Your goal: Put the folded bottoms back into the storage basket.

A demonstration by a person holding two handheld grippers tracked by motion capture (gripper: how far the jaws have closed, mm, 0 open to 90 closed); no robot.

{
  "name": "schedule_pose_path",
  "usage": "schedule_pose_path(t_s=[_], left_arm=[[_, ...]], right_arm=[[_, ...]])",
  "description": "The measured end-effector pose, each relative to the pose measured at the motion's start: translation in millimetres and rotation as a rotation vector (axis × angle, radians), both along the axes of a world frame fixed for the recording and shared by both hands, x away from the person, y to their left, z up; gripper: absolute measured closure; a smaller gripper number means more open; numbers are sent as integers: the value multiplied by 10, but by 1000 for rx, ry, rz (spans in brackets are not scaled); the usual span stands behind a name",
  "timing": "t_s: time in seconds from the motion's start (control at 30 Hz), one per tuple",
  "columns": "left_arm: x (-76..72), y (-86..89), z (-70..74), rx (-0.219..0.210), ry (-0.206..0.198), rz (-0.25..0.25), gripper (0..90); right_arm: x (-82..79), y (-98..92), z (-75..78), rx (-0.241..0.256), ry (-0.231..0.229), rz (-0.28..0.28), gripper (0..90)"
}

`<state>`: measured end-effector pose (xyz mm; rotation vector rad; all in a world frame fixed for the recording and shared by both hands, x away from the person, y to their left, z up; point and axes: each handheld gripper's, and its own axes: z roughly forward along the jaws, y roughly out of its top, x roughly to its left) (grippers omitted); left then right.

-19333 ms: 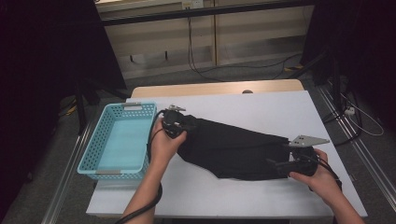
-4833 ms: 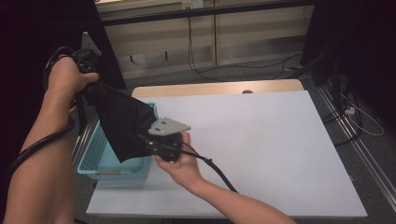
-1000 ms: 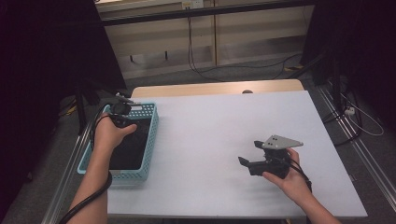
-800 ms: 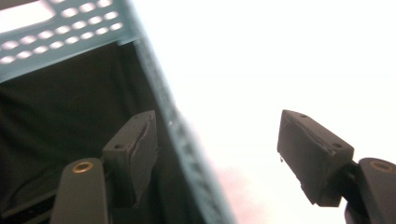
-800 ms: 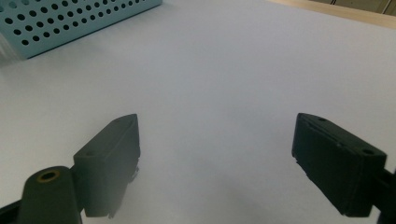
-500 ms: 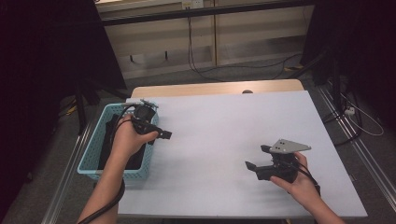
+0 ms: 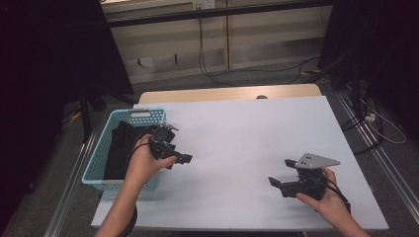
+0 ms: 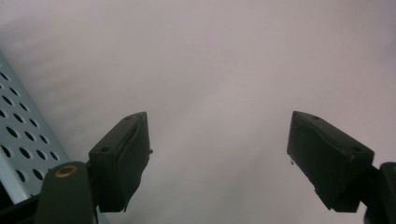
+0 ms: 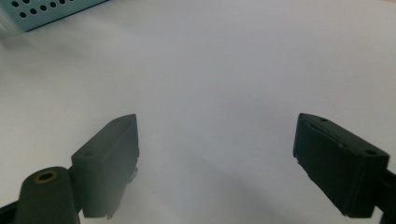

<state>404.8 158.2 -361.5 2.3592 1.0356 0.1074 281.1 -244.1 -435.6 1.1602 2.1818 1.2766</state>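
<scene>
A black garment (image 7: 121,148) lies bunched inside the light blue perforated basket (image 7: 97,159) at the table's left edge. My left gripper (image 7: 182,159) hovers just right of the basket over the white table (image 7: 237,133), jaws wide apart and empty. In the left gripper view its fingers (image 8: 122,158) frame bare table, with the basket wall (image 8: 18,140) at the left. My right gripper (image 7: 279,181) is low at the front right, open, nothing between its fingers (image 9: 109,161). The basket wall (image 9: 51,10) shows far off in the right gripper view.
A wooden strip (image 7: 227,94) borders the table's far edge. Cables (image 7: 232,74) run over the floor behind. Metal rails (image 7: 383,158) run along the right side of the table.
The left gripper has come out of the basket and moved right over the table, leaving the black garment inside. The right gripper has shifted slightly right and toward the front.
</scene>
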Motion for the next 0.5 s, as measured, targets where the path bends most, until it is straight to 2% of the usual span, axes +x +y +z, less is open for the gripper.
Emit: schedule_pose_path(t_s=[0.27,0.5], left_arm=[[-118,5,-112,-20,8,-20,194],[-222,73,-235,-30,15,-10,185]], right_arm=[[-86,-83,-32,-15,9,-1,132],[-149,-167,-49,-14,16,-7,131]])
